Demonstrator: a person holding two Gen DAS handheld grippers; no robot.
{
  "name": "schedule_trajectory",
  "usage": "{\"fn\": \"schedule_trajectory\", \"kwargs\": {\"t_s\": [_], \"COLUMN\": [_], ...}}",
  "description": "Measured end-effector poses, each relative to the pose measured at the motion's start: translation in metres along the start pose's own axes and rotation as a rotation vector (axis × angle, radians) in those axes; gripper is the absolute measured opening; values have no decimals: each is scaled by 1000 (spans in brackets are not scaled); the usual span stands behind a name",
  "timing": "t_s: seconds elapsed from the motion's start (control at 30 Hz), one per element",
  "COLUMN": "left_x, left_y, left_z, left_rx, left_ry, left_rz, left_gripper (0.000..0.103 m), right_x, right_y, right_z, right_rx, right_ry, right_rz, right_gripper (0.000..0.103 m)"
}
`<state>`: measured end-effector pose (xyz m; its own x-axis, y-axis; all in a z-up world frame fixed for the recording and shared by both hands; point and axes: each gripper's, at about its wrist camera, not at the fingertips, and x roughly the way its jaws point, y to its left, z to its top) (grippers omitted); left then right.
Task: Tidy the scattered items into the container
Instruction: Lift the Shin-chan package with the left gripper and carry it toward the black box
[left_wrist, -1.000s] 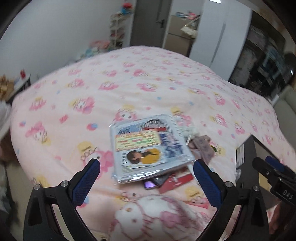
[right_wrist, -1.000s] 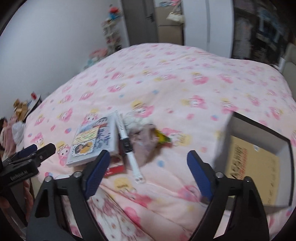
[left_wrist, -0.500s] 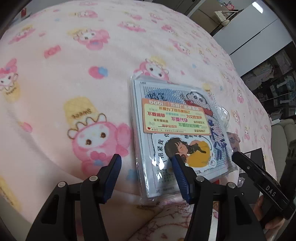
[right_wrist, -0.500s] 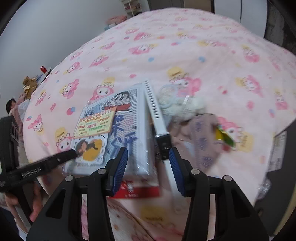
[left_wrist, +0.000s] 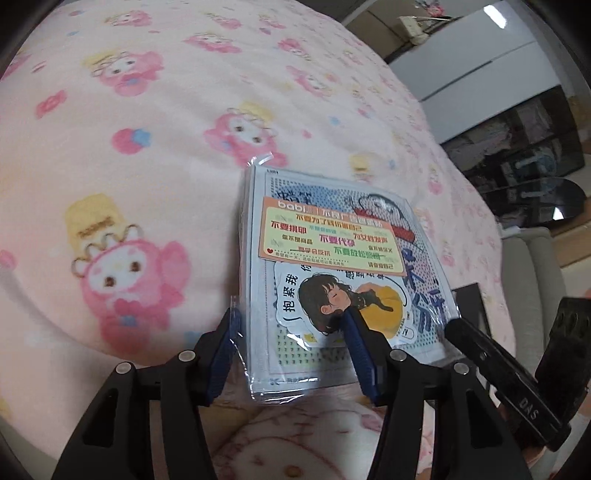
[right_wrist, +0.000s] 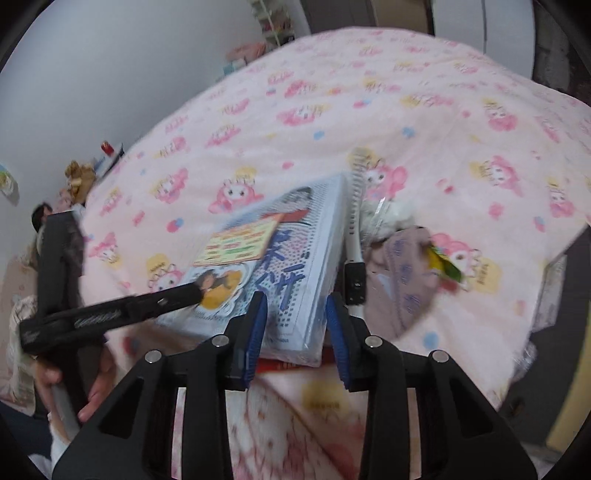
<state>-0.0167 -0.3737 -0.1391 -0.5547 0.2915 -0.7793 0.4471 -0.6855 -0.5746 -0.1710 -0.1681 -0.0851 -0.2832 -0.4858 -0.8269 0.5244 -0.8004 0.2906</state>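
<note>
A plastic-wrapped cartoon packet (left_wrist: 343, 266) lay on the pink patterned bed (left_wrist: 122, 155), at the near edge, on top of a red flat item (right_wrist: 284, 366). The left hand-held gripper (left_wrist: 291, 354) had its blue pads set at the packet's near left corner, one pad against the wrapper's left edge and the other lying over the printed face; whether they truly pinched it could not be told. The right hand-held gripper (right_wrist: 295, 328) straddled the packet's near right corner, its jaws closing with the corner between them, the pads not clearly pressing yet. Just right of the packet lay a white watch with a black body (right_wrist: 354, 258), then a crumpled mauve cloth (right_wrist: 402, 280) and a yellow-green wrapper (right_wrist: 443, 264). A dark container's (left_wrist: 469, 310) rim showed at the bed's right side. The person's hand (right_wrist: 92, 384) held the left tool's handle.
</note>
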Motion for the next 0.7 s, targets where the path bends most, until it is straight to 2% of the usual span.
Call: {"fn": "schedule_trajectory", "kwargs": {"t_s": [0.07, 0.13, 0.23, 0.3, 0.5, 0.63, 0.7], "left_x": [-2, -7, -13, -14, 2, 22, 36], "left_y": [-7, -10, -12, -21, -73, -111, -123], "left_z": [3, 4, 3, 2, -6, -16, -18], "left_rx": [19, 36, 58, 99, 312, 465, 519], "left_ry": [5, -27, -36, -29, 40, 65, 103], "left_rz": [11, 68, 81, 69, 78, 185, 224], "left_gripper": [52, 52, 52, 52, 52, 52, 52], "right_x": [-14, -12, 3, 8, 19, 28, 31], "right_y": [-10, -21, -34, -42, -38, -39, -41], "right_z": [-8, -19, -30, -34, -32, -33, -33], "right_rx": [57, 99, 133, 154, 102, 117, 131], "right_ry": [-13, 4, 52, 57, 54, 61, 67], "right_rz": [53, 71, -16, -29, -119, -131, -140], "right_gripper": [34, 34, 35, 35, 38, 39, 39]}}
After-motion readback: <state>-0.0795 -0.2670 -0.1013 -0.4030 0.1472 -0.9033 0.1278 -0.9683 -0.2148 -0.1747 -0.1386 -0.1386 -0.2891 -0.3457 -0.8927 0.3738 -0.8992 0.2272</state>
